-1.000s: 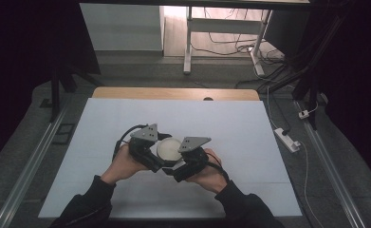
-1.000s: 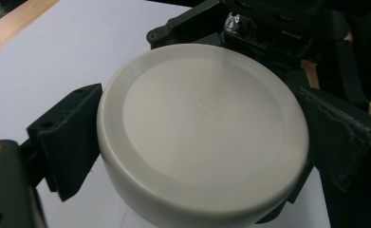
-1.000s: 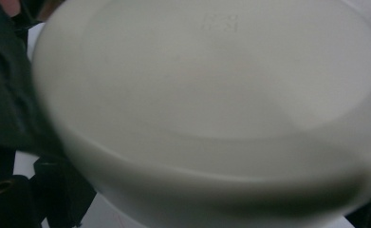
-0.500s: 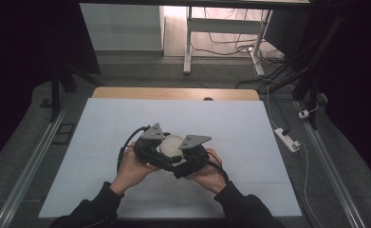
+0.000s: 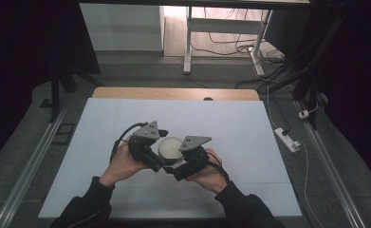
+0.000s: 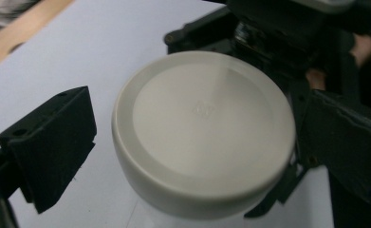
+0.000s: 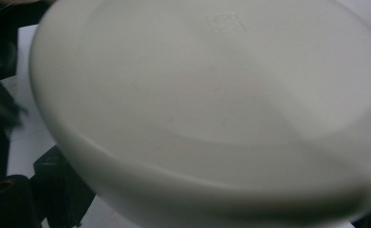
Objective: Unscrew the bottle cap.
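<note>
Both tools are crowding the round white lid [image 5: 171,147] mid-worktop [image 5: 249,128]. Left tool [image 6: 192,156] is gaping around it; right tool's [image 5: 185,159] grip I cannot tell. Uneven squeezing could be popping it sideways.

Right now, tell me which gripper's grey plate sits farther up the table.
The left gripper: its grey plate lies farther up the table than the right gripper's plate.

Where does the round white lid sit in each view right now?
High view: white lid at table centre, between the left tool and right tool.
Left gripper view: lid mid-frame, wide gap to the left black pad.
Right gripper view: lid very close, blurred.
Shared landmark: white table sheet.
</note>
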The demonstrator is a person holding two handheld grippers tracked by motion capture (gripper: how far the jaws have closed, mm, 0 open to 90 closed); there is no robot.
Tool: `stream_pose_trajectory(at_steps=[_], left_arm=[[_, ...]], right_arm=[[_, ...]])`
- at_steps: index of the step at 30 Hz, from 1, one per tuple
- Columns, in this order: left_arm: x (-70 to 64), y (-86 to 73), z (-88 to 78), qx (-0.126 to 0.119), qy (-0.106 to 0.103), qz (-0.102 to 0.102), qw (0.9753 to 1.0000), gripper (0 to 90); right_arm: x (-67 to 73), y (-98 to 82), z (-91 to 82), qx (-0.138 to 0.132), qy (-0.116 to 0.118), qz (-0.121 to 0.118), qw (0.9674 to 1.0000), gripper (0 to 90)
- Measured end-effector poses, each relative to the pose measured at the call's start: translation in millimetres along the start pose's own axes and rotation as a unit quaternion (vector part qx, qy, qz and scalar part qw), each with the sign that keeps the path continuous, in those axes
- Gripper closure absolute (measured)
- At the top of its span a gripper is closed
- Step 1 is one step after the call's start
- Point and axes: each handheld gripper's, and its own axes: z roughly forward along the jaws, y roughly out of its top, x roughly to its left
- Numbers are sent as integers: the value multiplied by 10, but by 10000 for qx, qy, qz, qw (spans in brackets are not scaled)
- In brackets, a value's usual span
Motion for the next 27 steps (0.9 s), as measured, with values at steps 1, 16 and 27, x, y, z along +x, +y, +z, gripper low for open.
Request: stream_pose_trajectory(at_steps=[1,16,27], left_arm=[[13,-11,-11,36,-42,71,10000,0],[19,-68,16,-42,-673,519,9964,76],[-21,-14,114,-5,-4,-43,10000,79]], right_arm=[[9,5,0,3,30,-26,10000,70],[72,35,-8,-39,545,-246,9982,70],[11,17,-8,-12,114,-15,9999,70]])
